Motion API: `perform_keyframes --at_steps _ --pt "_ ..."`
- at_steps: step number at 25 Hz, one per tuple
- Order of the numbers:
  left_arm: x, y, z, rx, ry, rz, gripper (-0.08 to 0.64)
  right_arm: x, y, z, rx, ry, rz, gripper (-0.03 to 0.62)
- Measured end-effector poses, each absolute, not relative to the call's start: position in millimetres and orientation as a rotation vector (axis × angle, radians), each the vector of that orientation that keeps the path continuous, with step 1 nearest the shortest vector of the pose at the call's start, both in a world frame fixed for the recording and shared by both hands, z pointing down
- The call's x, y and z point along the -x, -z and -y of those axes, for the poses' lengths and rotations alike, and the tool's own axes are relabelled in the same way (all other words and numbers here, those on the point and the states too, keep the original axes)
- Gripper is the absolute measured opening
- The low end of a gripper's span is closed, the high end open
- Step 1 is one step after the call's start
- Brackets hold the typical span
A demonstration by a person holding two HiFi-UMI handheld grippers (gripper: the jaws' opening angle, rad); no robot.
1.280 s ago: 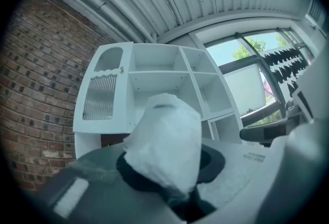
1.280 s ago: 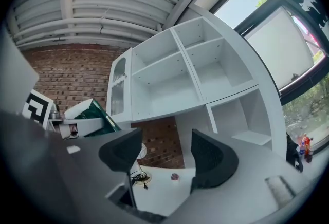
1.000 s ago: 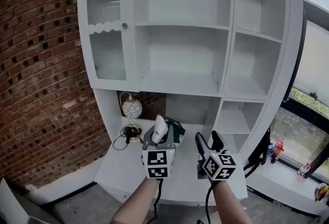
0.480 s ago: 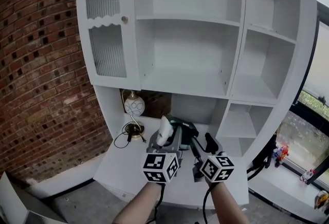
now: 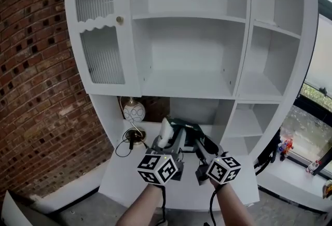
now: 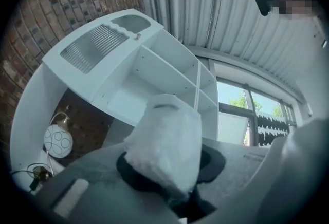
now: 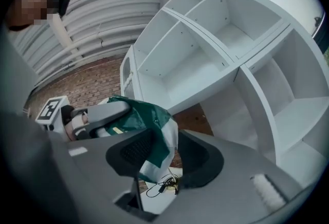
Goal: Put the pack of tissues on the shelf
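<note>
Green-white tissue pack (image 5: 182,127) in L gripper (image 6: 167,166) (R gripper (image 7: 159,153) closing round it).

We're looking at a shelf (image 5: 187,72) that's plain white all over, same as the worktop (image 5: 124,178) under it. Its door (image 5: 98,48) has ribbed, greyish glass and a little gold knob (image 5: 120,20). The brick wall (image 5: 31,90) is red-brown with darker bricks dotted through. Our pack (image 5: 182,127) is dark green and white. The lamp (image 5: 134,112) is a white globe with thin dark rings, and its cable (image 5: 120,146) is black.
</note>
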State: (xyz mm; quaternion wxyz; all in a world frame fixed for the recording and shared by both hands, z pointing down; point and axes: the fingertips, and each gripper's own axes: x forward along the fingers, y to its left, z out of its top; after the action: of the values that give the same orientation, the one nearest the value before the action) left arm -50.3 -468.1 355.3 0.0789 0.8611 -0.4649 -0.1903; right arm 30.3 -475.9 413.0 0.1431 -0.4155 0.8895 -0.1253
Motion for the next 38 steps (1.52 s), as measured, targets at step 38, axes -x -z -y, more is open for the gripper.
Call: perform_keyframes --at_steps 38 --pt "107.2 -293.0 516.7 -3.003 0.444 1.346 0.383 -3.9 -311.5 509.0 1.282 0.132 -2.458 0.003"
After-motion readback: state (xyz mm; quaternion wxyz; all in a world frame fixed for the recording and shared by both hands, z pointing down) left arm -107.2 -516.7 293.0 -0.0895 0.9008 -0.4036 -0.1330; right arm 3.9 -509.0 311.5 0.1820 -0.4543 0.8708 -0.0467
